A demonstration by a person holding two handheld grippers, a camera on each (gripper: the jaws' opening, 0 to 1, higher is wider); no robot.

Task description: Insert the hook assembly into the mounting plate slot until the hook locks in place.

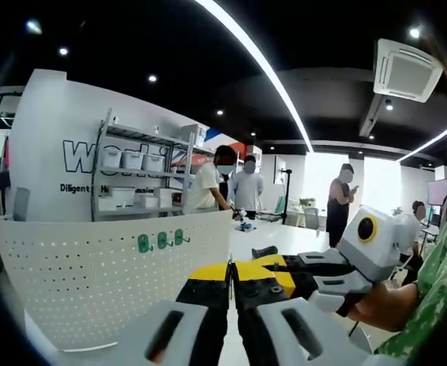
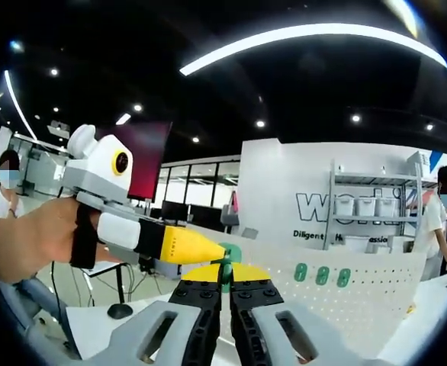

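Note:
A white perforated mounting plate [image 1: 94,274] stands upright at the left of the left gripper view, with three green hooks [image 1: 162,242] on its upper edge. In the right gripper view the plate [image 2: 361,297] and its hooks [image 2: 323,274] lie to the right. My right gripper [image 2: 225,276] is shut on a thin stem of a green hook piece [image 2: 229,252]. My left gripper [image 2: 220,250] comes in from the left, shut, and its yellow tip touches that green piece. In the left gripper view my left gripper [image 1: 231,273] meets the right gripper [image 1: 273,268] tip to tip, short of the plate.
A metal shelf [image 1: 136,179] with white bins stands behind the plate. Several people stand by a white table [image 1: 281,236] farther back. A hand [image 2: 33,236] holds the left gripper, and a green sleeve [image 1: 429,305] shows at the right edge. A low desk [image 2: 94,320] sits at the lower left.

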